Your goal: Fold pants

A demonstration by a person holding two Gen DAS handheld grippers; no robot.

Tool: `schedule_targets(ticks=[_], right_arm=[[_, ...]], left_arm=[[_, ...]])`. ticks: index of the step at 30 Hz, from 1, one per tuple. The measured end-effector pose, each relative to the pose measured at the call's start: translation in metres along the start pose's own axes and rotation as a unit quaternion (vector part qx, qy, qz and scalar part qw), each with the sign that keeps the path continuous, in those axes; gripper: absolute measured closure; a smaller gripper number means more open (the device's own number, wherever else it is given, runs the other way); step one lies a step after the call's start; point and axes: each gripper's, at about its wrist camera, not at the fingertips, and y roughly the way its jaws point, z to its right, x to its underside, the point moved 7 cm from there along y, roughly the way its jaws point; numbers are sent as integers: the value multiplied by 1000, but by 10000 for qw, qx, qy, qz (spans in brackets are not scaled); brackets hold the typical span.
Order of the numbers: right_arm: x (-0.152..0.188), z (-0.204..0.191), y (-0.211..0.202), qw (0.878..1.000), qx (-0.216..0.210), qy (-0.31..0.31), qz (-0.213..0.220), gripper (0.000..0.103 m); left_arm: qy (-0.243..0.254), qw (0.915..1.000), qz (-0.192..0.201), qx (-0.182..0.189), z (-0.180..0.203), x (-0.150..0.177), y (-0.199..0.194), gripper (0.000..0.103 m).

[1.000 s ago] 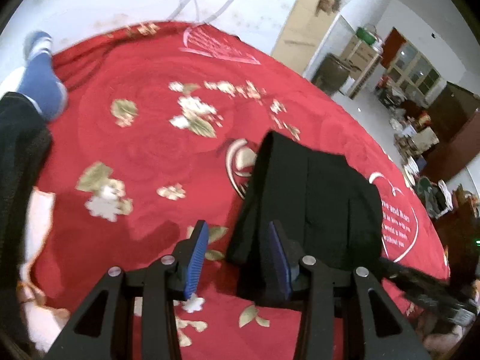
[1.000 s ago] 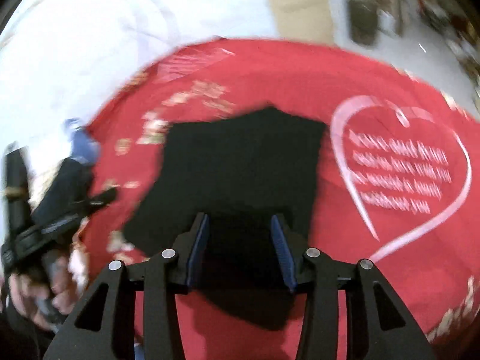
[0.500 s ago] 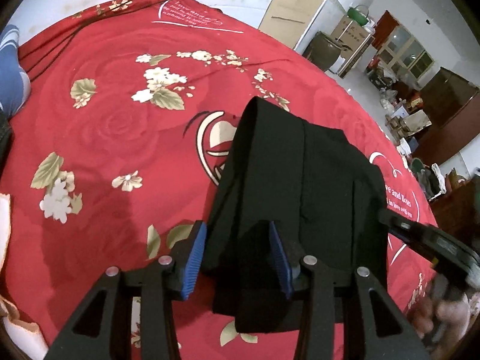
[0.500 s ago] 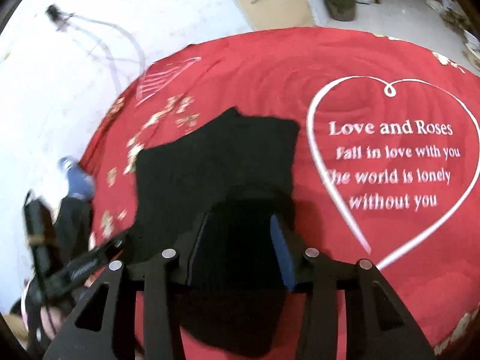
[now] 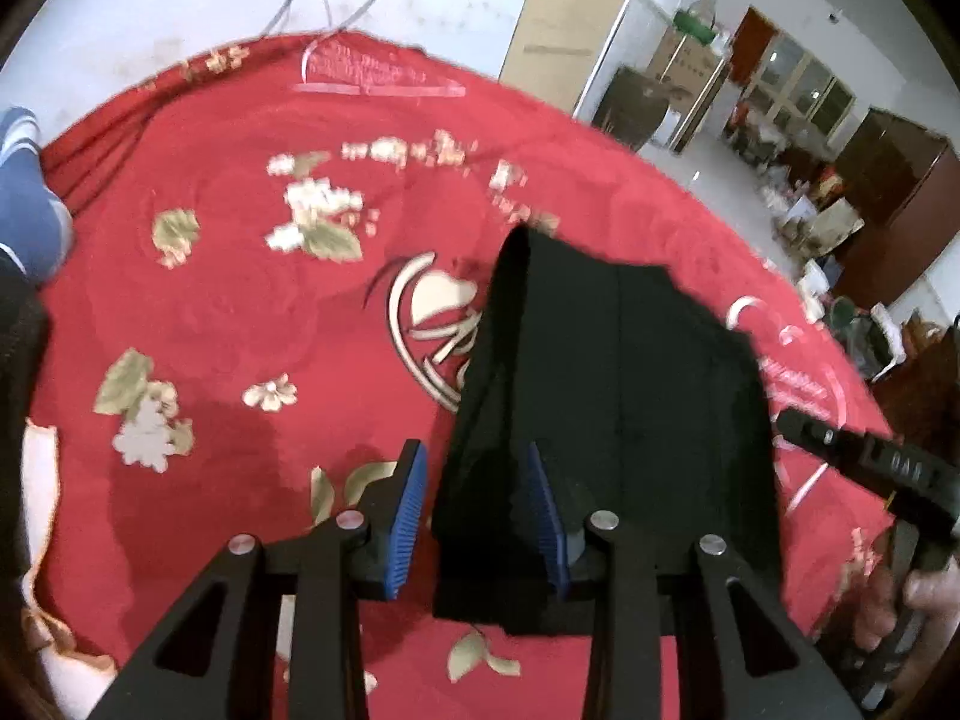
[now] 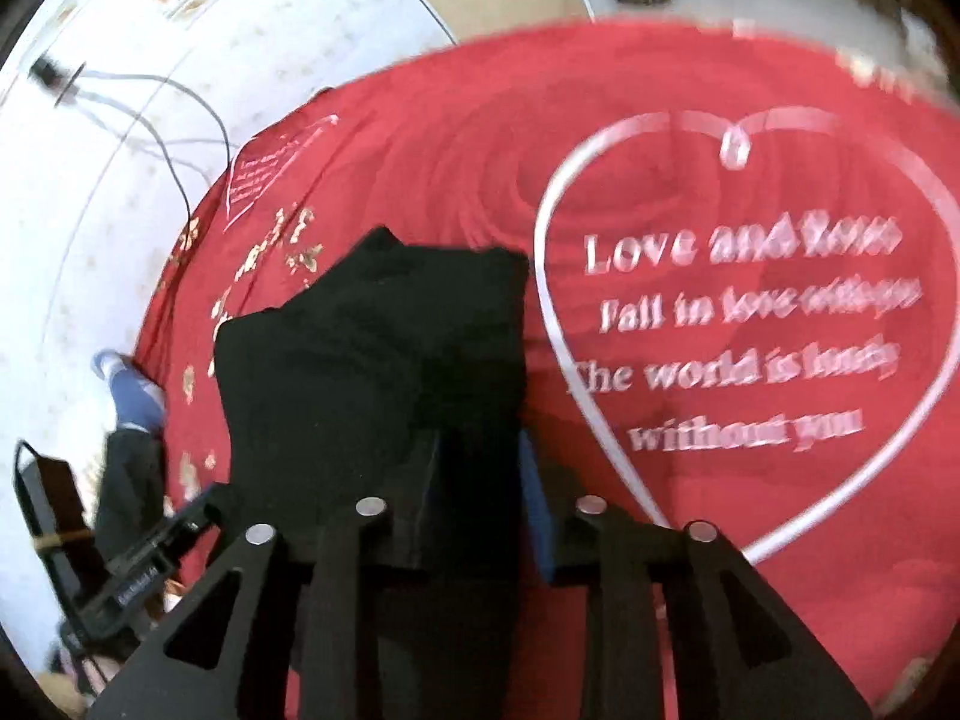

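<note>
The black pants (image 5: pixel 624 396) lie folded into a thick rectangle on the red cloth (image 5: pixel 252 300). My left gripper (image 5: pixel 477 510) is open, its blue pads either side of the pants' near left edge. In the right wrist view the pants (image 6: pixel 372 360) run away from the fingers. My right gripper (image 6: pixel 480 498) is open, with the near right edge of the pants between its fingers. The right gripper's body also shows in the left wrist view (image 5: pixel 864 462), held in a hand.
The red cloth carries flower prints (image 5: pixel 318 216) and a white heart with lettering (image 6: pixel 744 330). A foot in a blue sock (image 5: pixel 24 204) rests at the cloth's left edge. Cables (image 6: pixel 174 138) lie on the white floor beyond. Furniture (image 5: pixel 870 180) stands far right.
Both grippers have pulled back a little toward the near edge of the pants. The left gripper's view has tilted up. The pants lie in the same place.
</note>
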Motion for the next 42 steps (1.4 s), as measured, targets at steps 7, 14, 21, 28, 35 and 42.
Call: schedule_targets(ticks=[7, 14, 21, 28, 35, 42], right_arm=[[59, -42, -12, 9958, -25, -729, -553, 76], [62, -48, -9, 9930, 210, -986, -619, 76], [-6, -38, 2, 9942, 320, -1023, 70, 76], [-45, -30, 36, 9903, 584, -1242, 204, 76], [-51, -13, 48, 9910, 660, -1147, 183, 78], [-25, -26, 6, 9928, 669, -994, 54, 76]], left_arm=[[646, 9958, -165, 620, 49, 20, -14, 66], [993, 9928, -662, 55, 48, 39, 4, 66], [711, 9971, -222, 168, 50, -12, 9, 66], [830, 9964, -137, 109, 54, -66, 60, 66], [1060, 9943, -140, -44, 52, -63, 78, 60], [981, 9951, -79, 20, 51, -38, 27, 61]])
